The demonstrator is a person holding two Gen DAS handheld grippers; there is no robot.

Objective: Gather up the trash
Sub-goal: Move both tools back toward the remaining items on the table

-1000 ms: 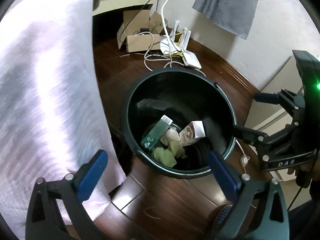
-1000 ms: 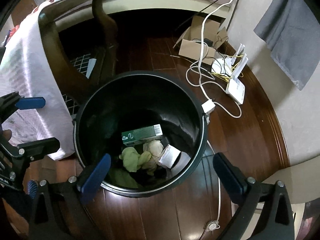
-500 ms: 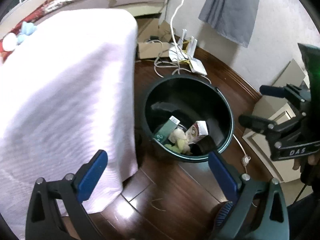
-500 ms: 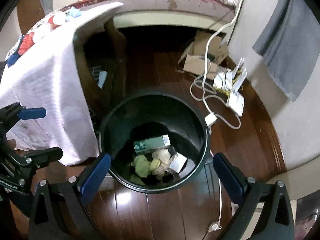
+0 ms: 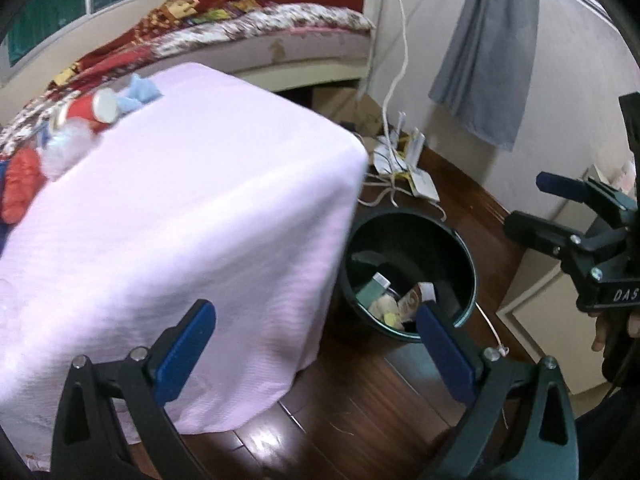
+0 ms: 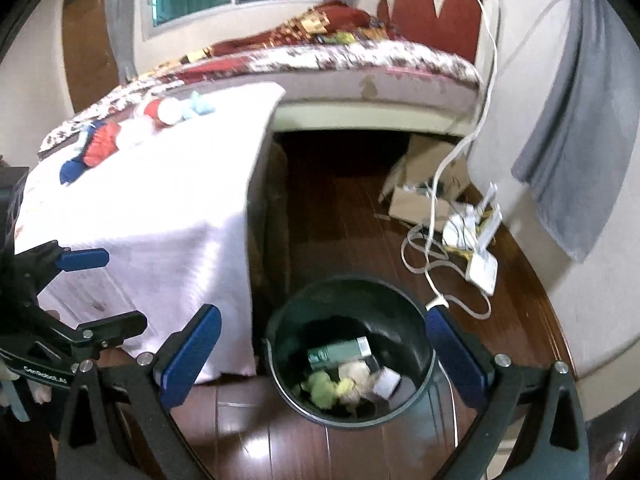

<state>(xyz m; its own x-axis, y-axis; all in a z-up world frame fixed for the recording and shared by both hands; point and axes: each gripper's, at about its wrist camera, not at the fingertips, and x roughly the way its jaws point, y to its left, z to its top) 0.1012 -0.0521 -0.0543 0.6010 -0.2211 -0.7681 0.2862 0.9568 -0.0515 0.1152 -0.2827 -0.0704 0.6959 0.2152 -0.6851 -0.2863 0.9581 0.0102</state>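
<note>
Red crinkly wrapper [image 5: 20, 186], white tissue wad [image 5: 66, 152] and red paper cup [image 5: 94, 110] sit on your worktop [image 5: 192, 216]: light, squashy, so pinch them gently mid-body. Both your left hand-held gripper [image 5: 316, 344] and right hand-held gripper [image 6: 322, 346] are wide open, empty, above the black bin [image 6: 424, 344].

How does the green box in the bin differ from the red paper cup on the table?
The green box is rectangular and lies inside the black bin on the floor, among other scraps. The red paper cup is round, lies on its side on the covered table, and is not yet collected. Both lie flat, and neither tongs hold them.
</note>
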